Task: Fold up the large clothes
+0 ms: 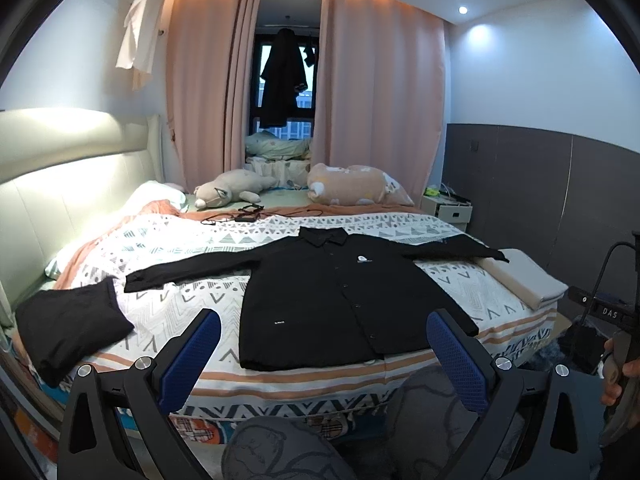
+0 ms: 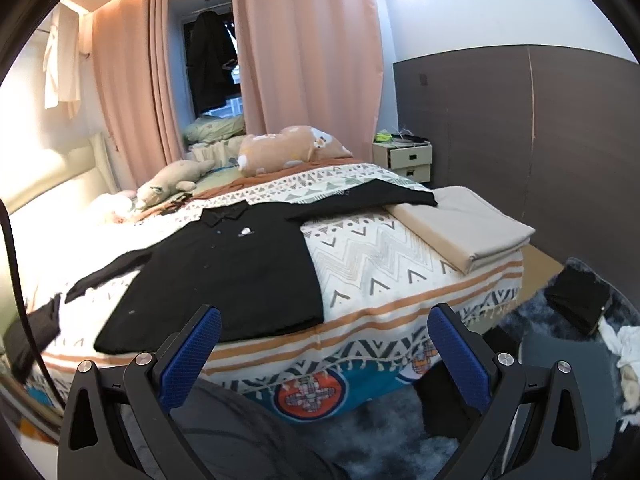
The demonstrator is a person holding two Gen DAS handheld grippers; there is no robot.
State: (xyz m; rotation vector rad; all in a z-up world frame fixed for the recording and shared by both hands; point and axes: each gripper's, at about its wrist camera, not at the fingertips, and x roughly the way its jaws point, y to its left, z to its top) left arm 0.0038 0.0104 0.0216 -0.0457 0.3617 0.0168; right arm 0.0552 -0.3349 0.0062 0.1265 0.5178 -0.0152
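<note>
A black shirt [image 1: 340, 292] lies flat and face up on the patterned bedspread [image 1: 208, 264] of the bed, collar toward the far curtains [image 1: 200, 92], both sleeves spread out to the sides, its hem close to the near edge of the bed; a small white logo shows on its chest. The left gripper [image 1: 324, 340] hangs off the near edge of the bed in front of the hem, its jaws spread wide and holding nothing; the right gripper [image 2: 324, 336] hangs just off the near corner, jaws likewise released and empty. A folded black garment [image 1: 68, 324] rests on the bedspread to the left, apart from the sleeve; a folded beige sheet [image 2: 464, 228] sits at the right edge, with the cuff of the right sleeve lying on it; two plush toys [image 1: 236, 192] lie near the far end; a hand [image 1: 618, 376] grips the right tool's handle in the left wrist view.
</note>
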